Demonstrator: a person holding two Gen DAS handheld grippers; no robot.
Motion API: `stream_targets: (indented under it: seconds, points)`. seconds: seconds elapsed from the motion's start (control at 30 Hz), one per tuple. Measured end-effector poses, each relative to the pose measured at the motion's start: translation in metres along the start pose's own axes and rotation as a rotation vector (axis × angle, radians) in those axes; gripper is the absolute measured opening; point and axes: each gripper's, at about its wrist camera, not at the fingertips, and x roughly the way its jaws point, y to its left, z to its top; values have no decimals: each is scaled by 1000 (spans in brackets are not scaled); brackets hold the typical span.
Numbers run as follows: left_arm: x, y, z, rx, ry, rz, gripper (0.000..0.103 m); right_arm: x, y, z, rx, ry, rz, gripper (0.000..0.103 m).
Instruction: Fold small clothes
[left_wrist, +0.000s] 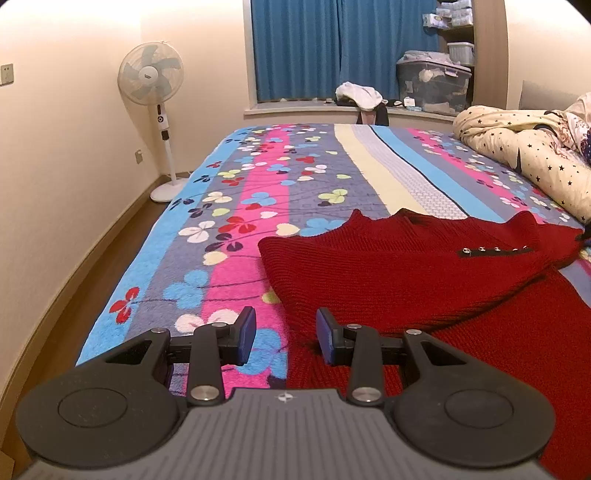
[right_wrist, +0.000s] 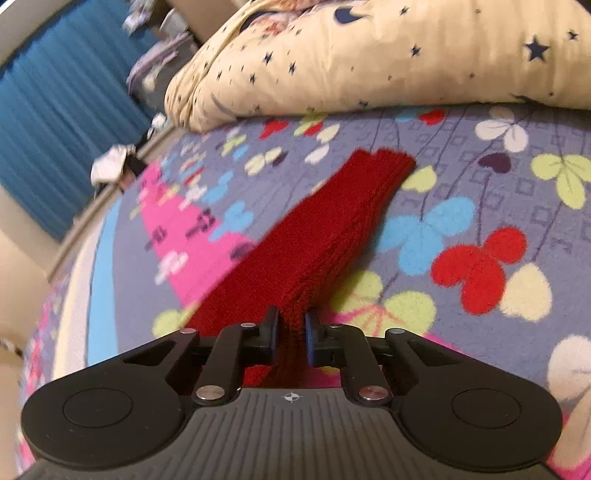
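Pinching a sleeve (right_wrist: 325, 229) of the red knit sweater (left_wrist: 406, 266) with my right gripper (right_wrist: 291, 332), jaws pressed onto the fabric. My left gripper (left_wrist: 286, 334) hangs spread and empty over the sweater's near edge on the floral bedspread (left_wrist: 229, 206). Looks soft, floppy and stretchy (probably sags), so I'd grab hems or cuffs.

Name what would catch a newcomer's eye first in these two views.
The red knitted sweater stands out, lying on the bright clover-patterned bedspread that fills both views. The right gripper is shut on a strip of that red knit, which runs away from it across the bed. The left gripper is open at the sweater's near edge, and a star-print quilt is bunched at the far side.
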Motion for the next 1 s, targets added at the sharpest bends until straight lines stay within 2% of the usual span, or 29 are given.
stream_targets:
  seconds: [0.1,0.2,0.27,0.33,0.4,0.47,0.5,0.57,0.6,0.67,0.73,0.8,1.0]
  points:
    - [-1,-1,1,-1,-10,-3,40,-27,35,4,-46,-92,51,13]
    - [-2,-1,1,2,-15,-1,40,-74,106,-17,-263,-197,206,13]
    - [-3,0,1,-3,-17,1,40,-114,158,-52,-449,-254,372,13]
    - [-3,0,1,-6,-16,2,40,-154,202,-103,-675,-281,573,13]
    - [-5,-1,1,-4,-16,1,40,-180,230,-159,-876,-239,746,13]
    - [-5,-3,0,4,-16,-2,40,-189,245,-220,-1060,-127,853,15]
    - [-6,-3,0,7,-15,-3,40,-186,249,-251,-1149,-41,869,19]
    - [-5,-2,-1,6,-11,-5,40,-173,248,-306,-1307,137,827,31]
    - [-5,-1,-1,1,-9,-9,40,-167,242,-330,-1374,187,782,37]
    - [-5,1,-1,-12,-5,-18,40,-170,230,-348,-1448,183,773,40]
    - [-5,3,-1,-23,1,-30,40,-183,227,-342,-1477,167,781,42]
    - [-4,3,0,-23,3,-34,40,-189,227,-322,-1433,186,779,43]
    - [-6,1,0,-25,7,-48,40,-179,210,-252,-1234,144,557,49]
